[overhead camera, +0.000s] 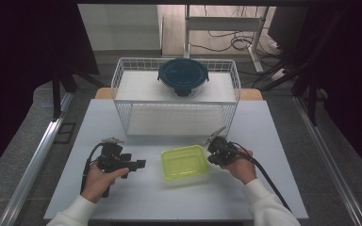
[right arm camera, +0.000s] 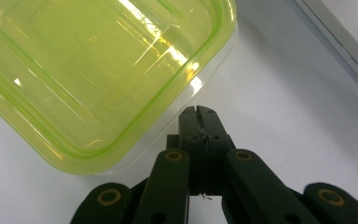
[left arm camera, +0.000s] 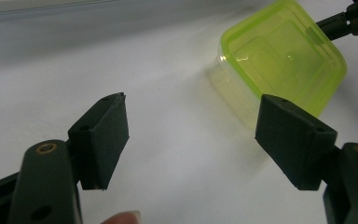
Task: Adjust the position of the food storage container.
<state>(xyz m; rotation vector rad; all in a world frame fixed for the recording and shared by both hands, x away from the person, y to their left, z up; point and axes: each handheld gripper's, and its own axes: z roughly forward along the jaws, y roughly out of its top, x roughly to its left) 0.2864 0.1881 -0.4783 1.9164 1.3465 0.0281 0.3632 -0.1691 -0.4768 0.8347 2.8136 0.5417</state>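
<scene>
A square yellow-green plastic container [overhead camera: 185,162] with its lid on sits on the white table, between my two grippers. My left gripper [overhead camera: 140,164] lies level to its left and points at it. Its jaws [left arm camera: 193,107] stand open with nothing between them, and the container [left arm camera: 284,60] lies a short way beyond. My right gripper [overhead camera: 210,156] is at the container's right side. It is shut [right arm camera: 200,116] with nothing held, its tip just beside the container's [right arm camera: 98,70] rounded edge; I cannot tell if it touches.
A white wire two-tier rack [overhead camera: 136,89] stands at the back of the table, with a round dark-blue lidded container [overhead camera: 183,75] on its top shelf. Bare white tabletop [overhead camera: 136,197] lies in front of the hands. Cables trail from both grippers.
</scene>
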